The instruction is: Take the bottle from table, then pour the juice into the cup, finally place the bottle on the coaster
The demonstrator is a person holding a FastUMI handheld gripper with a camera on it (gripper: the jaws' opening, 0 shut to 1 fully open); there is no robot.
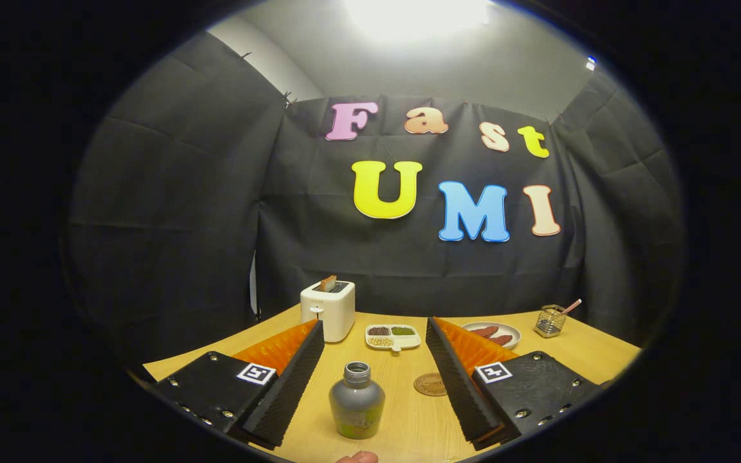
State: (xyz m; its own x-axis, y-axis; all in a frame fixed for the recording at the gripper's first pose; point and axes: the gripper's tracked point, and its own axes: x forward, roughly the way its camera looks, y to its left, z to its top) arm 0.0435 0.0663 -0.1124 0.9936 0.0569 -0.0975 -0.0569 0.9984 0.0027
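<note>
A small round grey bottle [356, 402] with an open neck and greenish liquid stands upright on the wooden table [402, 418], between my two fingers and nearer their base. My gripper [375, 331] is open wide, its fingers apart from the bottle on both sides. A round brown coaster [430, 384] lies flat just right of the bottle, close to the right finger's inner side. A fingertip of a person [357, 457] pokes in just below the bottle.
Beyond the fingers stand a white toaster [328, 308] with toast in it, a divided white dish [393, 337] of grains, a plate [494, 333] with sausages and a wire holder [550, 320]. Black cloth walls close the booth behind.
</note>
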